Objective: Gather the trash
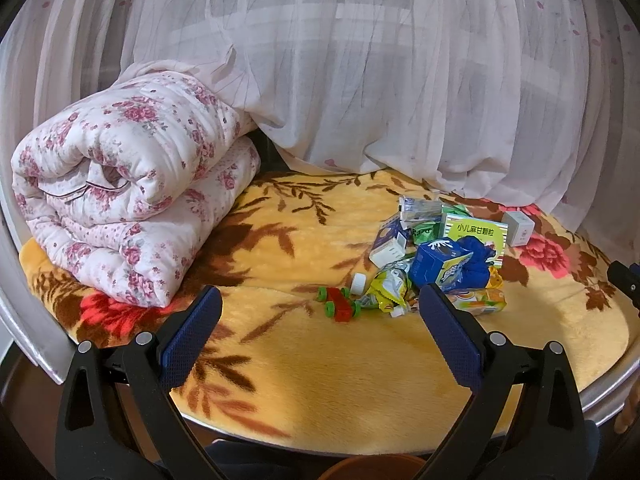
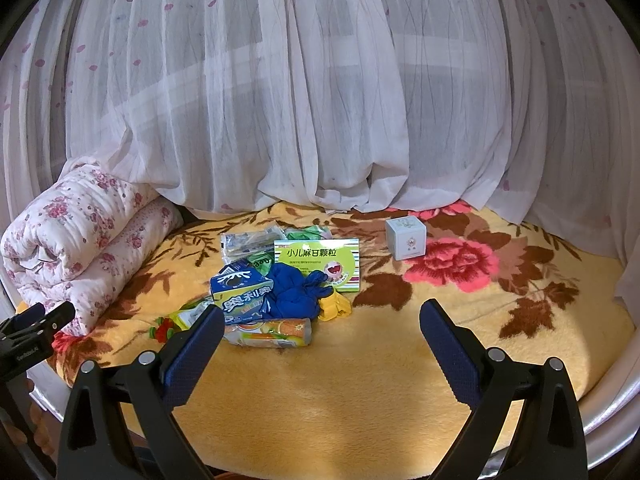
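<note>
Both your left gripper (image 1: 320, 300) and right gripper (image 2: 322, 312) hang spread, empty. Risk: the trash pile (image 2: 276, 280) is loose on the soft blanket (image 2: 360, 380), so you may snag the blue glove (image 2: 296, 292) or toy (image 1: 338, 308).

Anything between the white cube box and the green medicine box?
Nothing: bare blanket between white cube box and green medicine box, clearest in the right wrist view.

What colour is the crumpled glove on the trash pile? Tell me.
Dark blue glove, clearest in the right wrist view.

left gripper (image 1: 320, 304) fingers spread wide, holding nothing, right gripper (image 2: 322, 314) likewise spread, side by side
</note>
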A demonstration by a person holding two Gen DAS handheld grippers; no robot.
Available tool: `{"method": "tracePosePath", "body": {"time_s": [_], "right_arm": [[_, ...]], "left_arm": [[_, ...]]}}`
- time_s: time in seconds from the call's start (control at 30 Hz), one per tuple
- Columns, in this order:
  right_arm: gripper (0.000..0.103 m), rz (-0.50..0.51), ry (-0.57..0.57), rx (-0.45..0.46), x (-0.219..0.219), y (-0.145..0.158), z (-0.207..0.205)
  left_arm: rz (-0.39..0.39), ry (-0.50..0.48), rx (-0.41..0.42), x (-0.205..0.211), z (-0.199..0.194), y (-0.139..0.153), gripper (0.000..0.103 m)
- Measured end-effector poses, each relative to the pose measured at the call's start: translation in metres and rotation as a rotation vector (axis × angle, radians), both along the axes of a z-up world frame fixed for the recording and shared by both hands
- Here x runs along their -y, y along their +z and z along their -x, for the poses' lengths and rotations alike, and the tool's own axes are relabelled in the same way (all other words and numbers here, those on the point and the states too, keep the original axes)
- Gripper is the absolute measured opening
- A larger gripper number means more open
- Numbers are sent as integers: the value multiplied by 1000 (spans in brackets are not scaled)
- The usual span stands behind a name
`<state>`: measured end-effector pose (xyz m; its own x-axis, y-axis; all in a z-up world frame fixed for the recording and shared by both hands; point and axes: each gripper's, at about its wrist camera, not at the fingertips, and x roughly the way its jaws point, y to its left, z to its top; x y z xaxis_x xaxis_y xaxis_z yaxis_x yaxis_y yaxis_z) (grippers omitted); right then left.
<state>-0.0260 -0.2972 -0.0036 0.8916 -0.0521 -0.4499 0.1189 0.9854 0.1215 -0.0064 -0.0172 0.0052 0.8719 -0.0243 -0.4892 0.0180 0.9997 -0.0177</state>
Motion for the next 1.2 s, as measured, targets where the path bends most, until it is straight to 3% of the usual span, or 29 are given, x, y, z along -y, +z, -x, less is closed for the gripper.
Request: {"method": "tracePosePath", "body": {"time_s": [1.2], "right_arm": [[96,-6,12,14,-2,5,3]], "left_arm": [[3,-7,-2,3,5,2,96]]}}
